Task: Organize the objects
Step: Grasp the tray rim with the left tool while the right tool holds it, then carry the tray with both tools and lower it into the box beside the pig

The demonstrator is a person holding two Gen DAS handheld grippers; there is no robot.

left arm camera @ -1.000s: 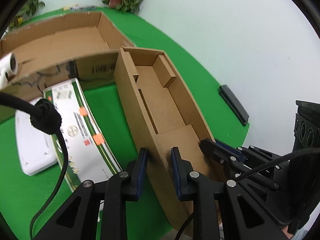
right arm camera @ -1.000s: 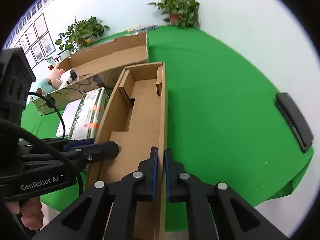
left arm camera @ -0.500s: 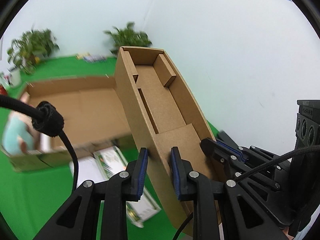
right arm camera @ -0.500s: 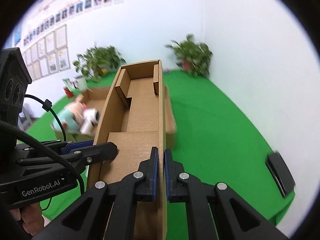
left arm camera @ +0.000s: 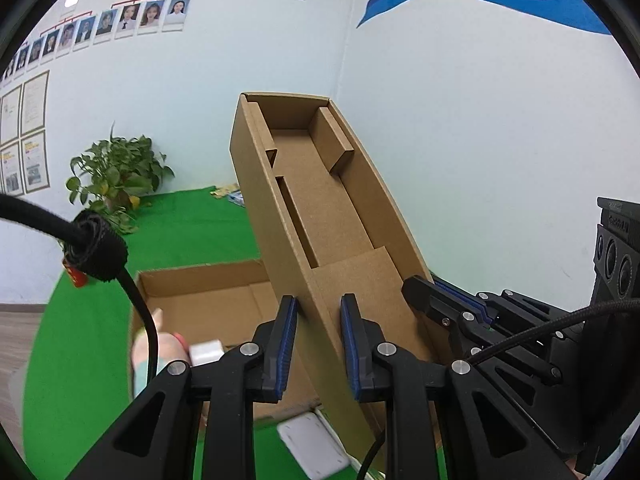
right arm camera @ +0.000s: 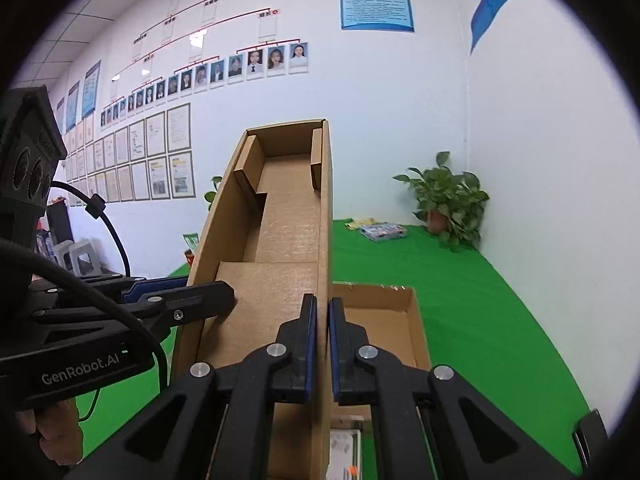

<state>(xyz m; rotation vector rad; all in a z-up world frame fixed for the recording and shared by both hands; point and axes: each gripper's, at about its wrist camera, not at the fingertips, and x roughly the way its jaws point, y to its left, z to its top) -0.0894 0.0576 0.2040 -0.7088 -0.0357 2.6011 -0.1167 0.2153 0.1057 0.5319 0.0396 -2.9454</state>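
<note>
A long open cardboard tray box (left arm camera: 316,200) with inner flaps is held up in the air, tilted upward, by both grippers. My left gripper (left arm camera: 318,344) is shut on its left side wall. My right gripper (right arm camera: 322,344) is shut on its right side wall (right arm camera: 325,220). Each gripper shows in the other's view: the right one (left arm camera: 448,308) and the left one (right arm camera: 192,300). Below lies a larger open cardboard box (left arm camera: 208,300), also in the right wrist view (right arm camera: 384,320), with a plush toy (left arm camera: 160,356) and a white item (left arm camera: 206,354) inside.
Green cloth covers the table (right arm camera: 480,300). A white flat device (left arm camera: 316,446) lies under the raised box. Potted plants stand at the back (left arm camera: 116,176) (right arm camera: 448,200). Small packets (right arm camera: 380,230) lie by the wall. A black item (right arm camera: 592,428) sits at the right edge.
Both grippers have lifted and tilted the long box up off the table. The view has swung from the tabletop to the walls. The large box now lies below.
</note>
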